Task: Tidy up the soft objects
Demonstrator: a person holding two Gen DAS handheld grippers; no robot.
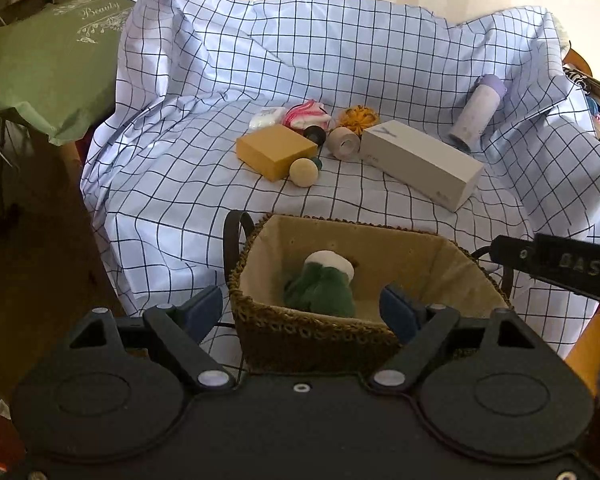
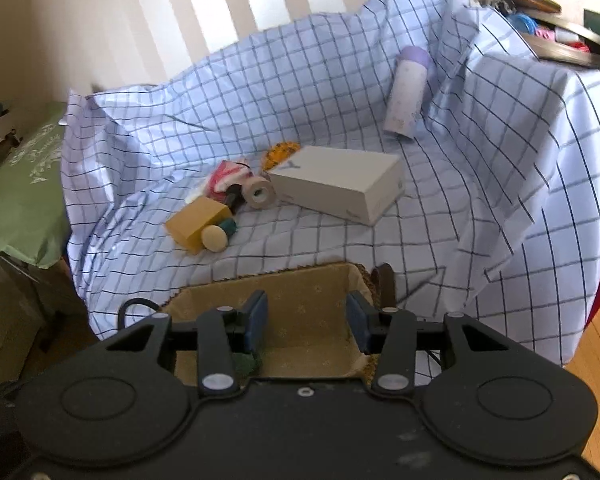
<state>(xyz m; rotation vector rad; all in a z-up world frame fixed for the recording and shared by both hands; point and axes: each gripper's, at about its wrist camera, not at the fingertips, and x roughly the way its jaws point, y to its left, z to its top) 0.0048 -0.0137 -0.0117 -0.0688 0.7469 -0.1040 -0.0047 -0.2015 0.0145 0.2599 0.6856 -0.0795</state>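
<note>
A woven basket (image 1: 312, 336) with a beige lining stands at the near edge of the checked cloth. A green and white plush (image 1: 324, 284) lies inside it. My left gripper (image 1: 300, 310) is open wide over the basket's near rim, with nothing pressed between its pads. My right gripper (image 2: 308, 322) hangs open above the basket (image 2: 364, 280), empty; a bit of the green plush (image 2: 247, 364) peeks under its left finger. Farther back lie a pink-striped soft item (image 1: 306, 116), a white soft item (image 1: 266, 117), an orange knitted piece (image 1: 358, 118) and a yellow sponge block (image 1: 276, 152).
Among the soft things sit a cream ball (image 1: 303, 173), a tape roll (image 1: 343, 142), a black roll (image 1: 314, 135), a long white box (image 1: 420, 164) and a lilac bottle (image 1: 476, 114). A green cushion (image 1: 48, 68) lies off the left edge. A cluttered shelf (image 2: 548, 28) is at the right.
</note>
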